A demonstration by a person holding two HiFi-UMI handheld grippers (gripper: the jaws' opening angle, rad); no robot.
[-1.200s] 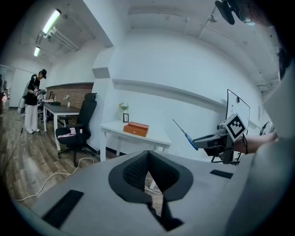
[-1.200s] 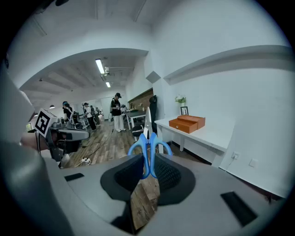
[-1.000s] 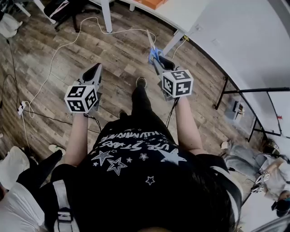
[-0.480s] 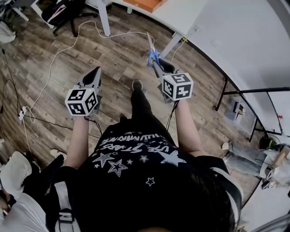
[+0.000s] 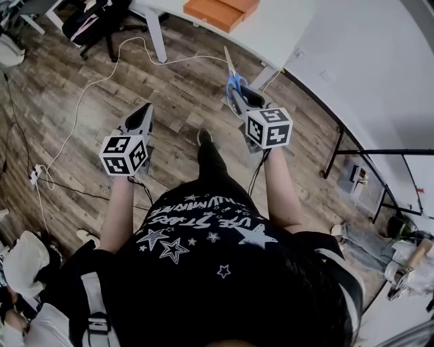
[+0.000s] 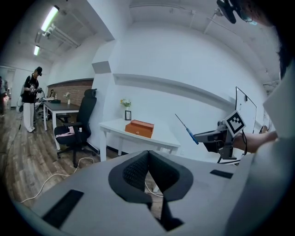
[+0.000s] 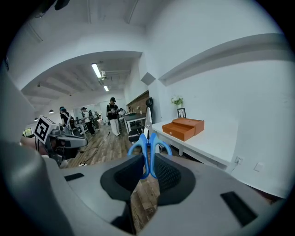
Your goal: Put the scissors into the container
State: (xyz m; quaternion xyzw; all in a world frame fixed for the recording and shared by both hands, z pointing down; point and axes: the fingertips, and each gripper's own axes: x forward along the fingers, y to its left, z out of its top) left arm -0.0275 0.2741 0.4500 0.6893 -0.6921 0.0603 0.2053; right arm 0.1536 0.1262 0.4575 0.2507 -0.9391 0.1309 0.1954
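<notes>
Blue-handled scissors [image 5: 232, 76] stand blades up in my right gripper [image 5: 239, 95], which is shut on their handles. In the right gripper view the scissors [image 7: 148, 146] rise from between the pads of the right gripper [image 7: 148, 162]. The container is an orange box [image 5: 220, 9] on a white table [image 5: 285, 27] just ahead; the orange box [image 7: 183, 128] is lower at its near end. My left gripper [image 5: 144, 112] hangs over the wood floor, shut and empty. The left gripper [image 6: 148, 156] faces the orange box [image 6: 139, 128] and sees the scissors [image 6: 186, 129] at the right.
A black office chair [image 5: 95, 20] stands left of the table, and a white cable [image 5: 88, 74] snakes over the floor. A small frame and a plant [image 6: 126, 113] sit at the table's back. A black metal stand [image 5: 380, 135] is at the right. People [image 6: 31, 99] stand far off.
The table and the orange box have come further into the head view, nearer both grippers. The right gripper still holds the scissors upright; the left has stayed shut.
</notes>
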